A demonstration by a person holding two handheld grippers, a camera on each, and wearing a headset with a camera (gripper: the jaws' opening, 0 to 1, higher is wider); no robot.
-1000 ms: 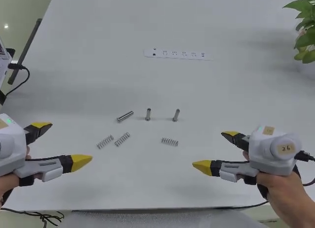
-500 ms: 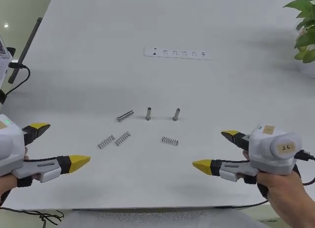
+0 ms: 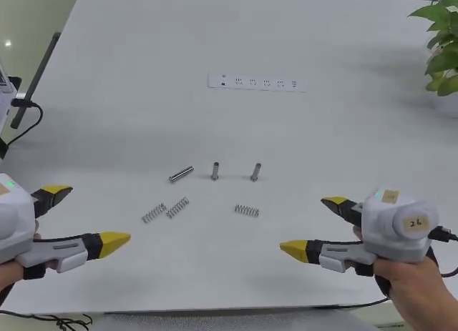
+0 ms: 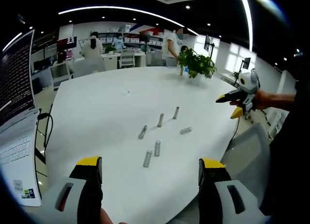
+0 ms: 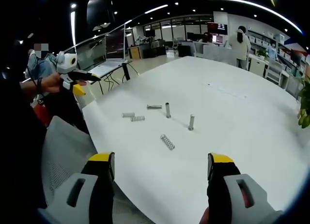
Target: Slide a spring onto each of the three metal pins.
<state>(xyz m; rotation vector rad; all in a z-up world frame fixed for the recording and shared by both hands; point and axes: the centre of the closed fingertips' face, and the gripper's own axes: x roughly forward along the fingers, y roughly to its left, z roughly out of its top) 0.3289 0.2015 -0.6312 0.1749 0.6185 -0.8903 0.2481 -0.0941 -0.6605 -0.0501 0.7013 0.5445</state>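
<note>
Fingers (image 3: 114, 239) are held spread and empty on left gripper (image 3: 89, 215) and right gripper (image 3: 310, 224), lone spring (image 3: 246, 211) being found ahead of the right tips with an upright pin (image 3: 255, 171) beyond it, so it is best pinched lightly near one end and kept coaxial.

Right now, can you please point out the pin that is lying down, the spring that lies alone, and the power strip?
lying pin (image 3: 181, 174), head view, middle of its shaft.
lone spring (image 3: 247, 211), head view, its middle coils.
power strip (image 3: 256, 83), head view, centre of its top face.
</note>
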